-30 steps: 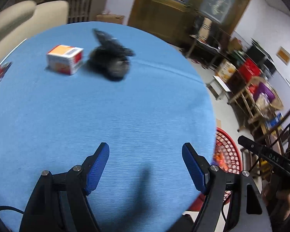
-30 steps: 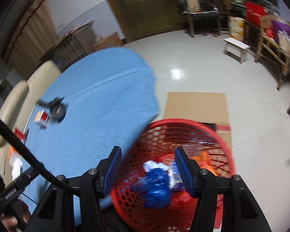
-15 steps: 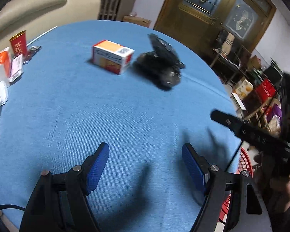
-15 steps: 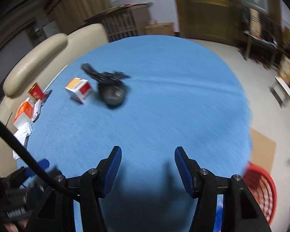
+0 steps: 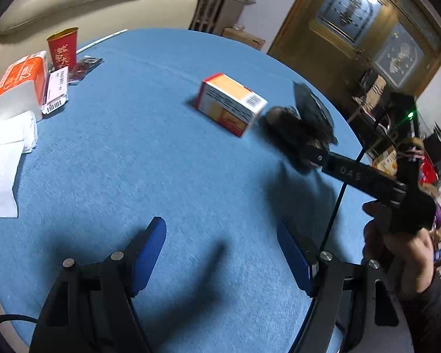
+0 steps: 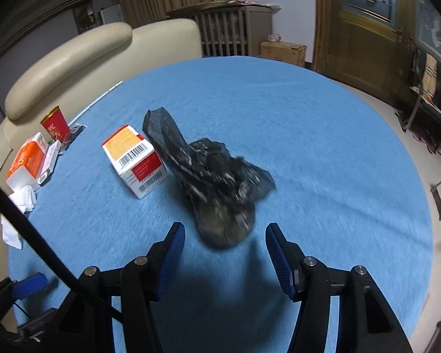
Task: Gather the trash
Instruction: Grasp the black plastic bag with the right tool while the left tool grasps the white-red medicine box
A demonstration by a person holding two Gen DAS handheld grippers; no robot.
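A crumpled black plastic bag (image 6: pixel 217 185) lies on the round blue table (image 6: pixel 323 153), touching a small orange, red and white carton (image 6: pixel 133 160). My right gripper (image 6: pixel 225 242) is open and empty, its blue fingertips just short of the bag's near end. In the left wrist view the bag (image 5: pixel 302 131) and the carton (image 5: pixel 230 107) lie at the far right, with the right gripper's black body reaching up to the bag. My left gripper (image 5: pixel 220 238) is open and empty, low over bare tablecloth.
At the table's left edge are a red cup (image 5: pixel 62 47), an orange tissue pack (image 5: pixel 17 83), a flat white packet (image 5: pixel 56 91) and loose white tissues (image 5: pixel 6 158). A beige sofa (image 6: pixel 82 56) stands behind the table.
My right gripper swung from over the red basket on the floor back to the table and closed in on the black bag. My left gripper turned left, bringing the table's left-edge items into view.
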